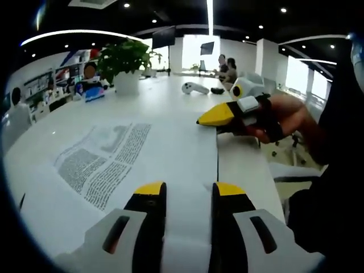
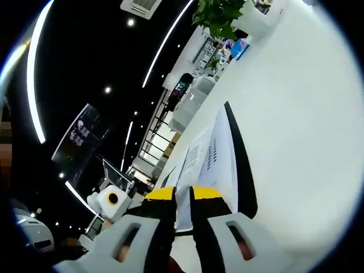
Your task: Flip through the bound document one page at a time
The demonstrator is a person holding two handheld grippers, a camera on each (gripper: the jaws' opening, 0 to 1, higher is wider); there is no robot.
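Document (image 1: pixel 108 159) pages lie spread on the white worktop (image 1: pixel 170 102), with the printed sheet ahead of and to one side of the left gripper (image 1: pixel 186 190), whose yellow-tipped fingers (image 1: pixel 149 189) stand apart with a plain white sheet running up between them; whether they press on it I cannot tell. In the right gripper view the right gripper (image 2: pixel 183 194) has its fingers (image 2: pixel 161 194) drawn close on the edge of a lifted page (image 2: pixel 219 153), which rises from between the tips with its printed face turned aside and a dark band, perhaps the cover or a shadow, along its far edge. From the left gripper view that same gripper (image 1: pixel 219 115), held by a hand (image 1: pixel 284 116), sits beyond the left tips and off to the side. To do this turn well, I judge the right fingers should keep only one sheet pinched and carry it over in a smooth arc, while the left ones steady the rest flat so the binding does not drag. The paper looks thin, matte and floppy, printed in dense grey columns; the worktop is smooth and glossy. A leafy plant (image 1: pixel 122 57) in a white pot stands far beyond the tips.
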